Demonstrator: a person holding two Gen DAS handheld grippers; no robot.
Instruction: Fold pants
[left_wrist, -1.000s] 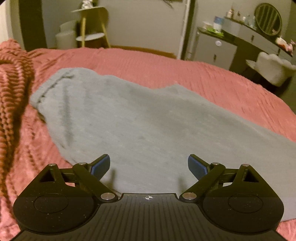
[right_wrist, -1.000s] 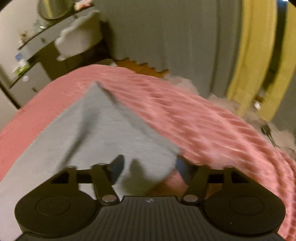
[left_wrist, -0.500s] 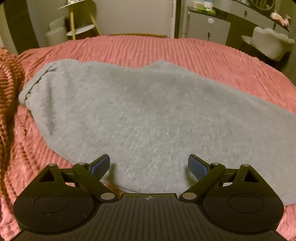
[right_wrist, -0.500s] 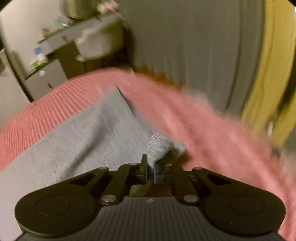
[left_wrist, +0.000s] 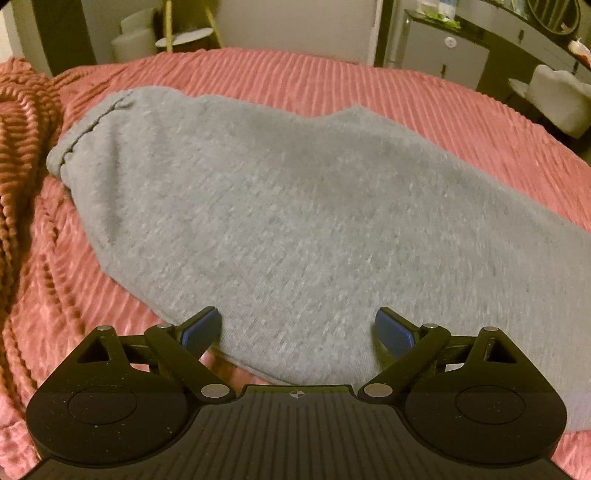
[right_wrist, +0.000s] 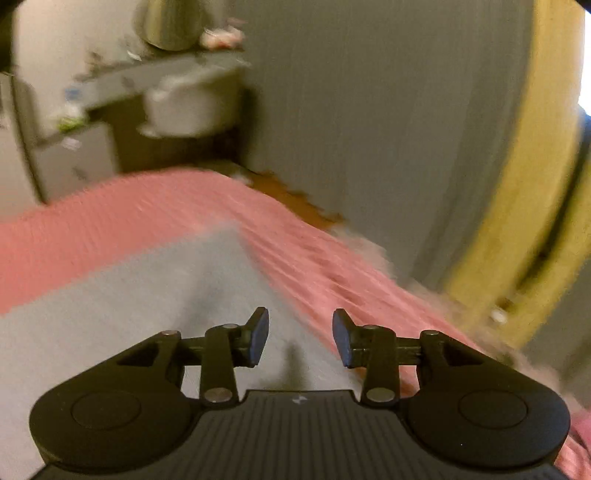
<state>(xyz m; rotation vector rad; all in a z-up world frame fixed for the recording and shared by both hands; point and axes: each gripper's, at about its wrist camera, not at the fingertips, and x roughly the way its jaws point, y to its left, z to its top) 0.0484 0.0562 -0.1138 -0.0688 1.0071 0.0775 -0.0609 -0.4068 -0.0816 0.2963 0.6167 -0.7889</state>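
Both jaws empty above grey pants (left_wrist: 295, 206); left gripper (left_wrist: 297, 334) wide, right gripper (right_wrist: 300, 338) opening.

Left gripper (left_wrist: 297, 330) tilts steeply downward, its blue-padded fingers (left_wrist: 201, 328) spread wide toward 10 and 2 o'clock with nothing clamped between them. Right gripper (right_wrist: 300, 341) angles down less sharply, its view blurred, fingers (right_wrist: 258, 338) parting, narrower than the left's, gripping nothing.

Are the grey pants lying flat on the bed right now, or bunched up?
Flat. The grey pants lie spread and smooth on the pink bedspread, waistband at the left; neither view shows bunching.
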